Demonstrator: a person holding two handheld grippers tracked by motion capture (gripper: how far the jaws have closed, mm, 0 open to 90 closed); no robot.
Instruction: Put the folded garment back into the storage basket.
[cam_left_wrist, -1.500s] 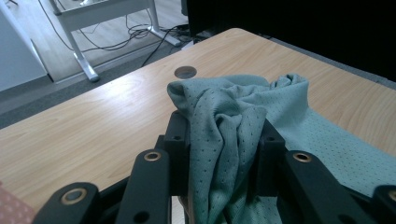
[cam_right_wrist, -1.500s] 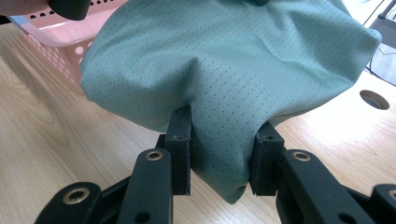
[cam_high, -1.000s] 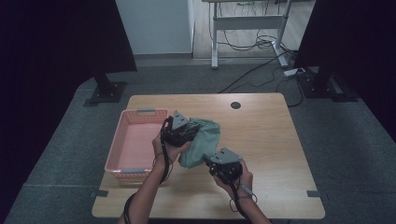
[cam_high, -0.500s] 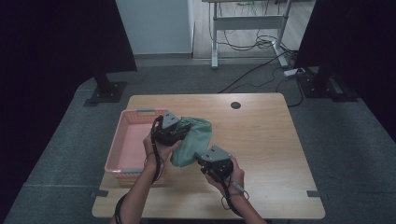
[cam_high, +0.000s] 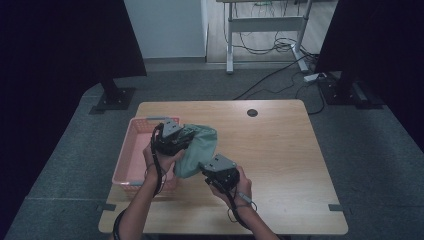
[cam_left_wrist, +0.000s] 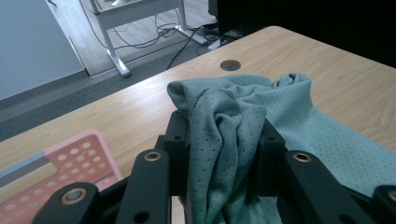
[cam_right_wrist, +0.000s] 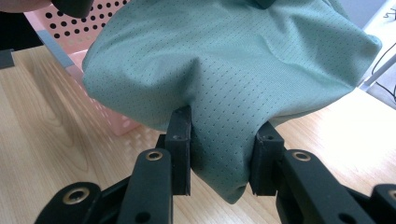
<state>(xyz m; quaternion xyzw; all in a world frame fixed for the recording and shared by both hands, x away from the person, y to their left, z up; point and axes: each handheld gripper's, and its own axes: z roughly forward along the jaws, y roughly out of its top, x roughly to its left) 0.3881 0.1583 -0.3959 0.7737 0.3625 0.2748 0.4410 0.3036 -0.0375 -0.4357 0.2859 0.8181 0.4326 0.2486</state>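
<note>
Green mesh cloth (cam_high: 197, 150) between both clamped tools, beside pink basket (cam_high: 131, 160).

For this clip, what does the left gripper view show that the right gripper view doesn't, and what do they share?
Left gripper view alone: the round hole in the tabletop, the white desk frame with floor cables behind the table, and the left gripper shut on a bunched fold.

Right gripper view alone: the right gripper shut on a smooth, hanging part of the fabric.

Both: the green mesh cloth, the pink perforated basket and the wooden table.
</note>
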